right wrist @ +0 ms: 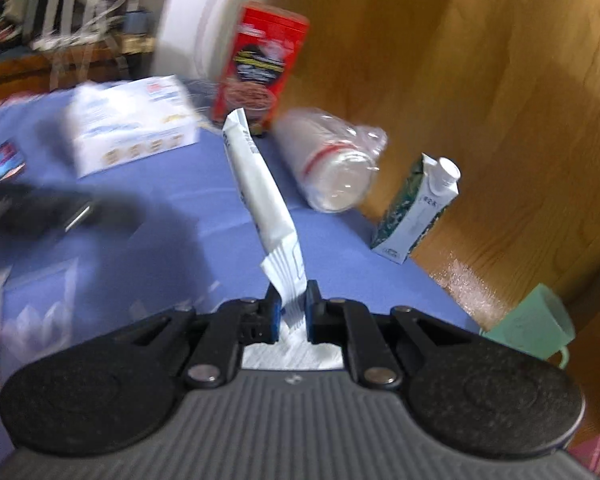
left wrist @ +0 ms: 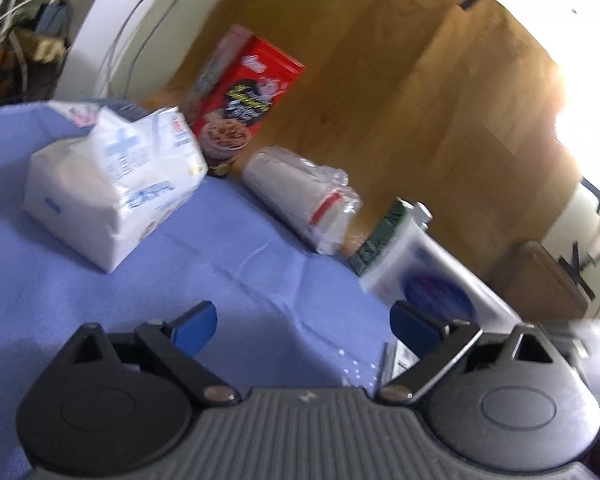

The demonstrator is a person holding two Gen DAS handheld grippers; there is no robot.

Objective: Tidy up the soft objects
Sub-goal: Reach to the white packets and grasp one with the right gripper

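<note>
My right gripper [right wrist: 292,312] is shut on the crimped end of a white soft pouch [right wrist: 256,184], which it holds edge-on above the blue cloth [right wrist: 180,208]. The same pouch shows in the left wrist view [left wrist: 428,276] at the right. My left gripper [left wrist: 304,326] is open and empty above the cloth [left wrist: 180,272]. A white soft tissue pack [left wrist: 112,180] lies at the back left, also in the right wrist view [right wrist: 132,124]. A plastic-wrapped sleeve of paper cups [left wrist: 300,196] lies on its side near the cloth's far edge, also in the right wrist view [right wrist: 328,160].
A red cereal box [left wrist: 244,100] [right wrist: 260,68] stands at the back. A green-and-white carton [right wrist: 416,212] [left wrist: 376,240] stands at the cloth's right edge. A mint mug [right wrist: 536,328] sits lower right. Wood floor [left wrist: 420,100] lies beyond. Cables and clutter are far left.
</note>
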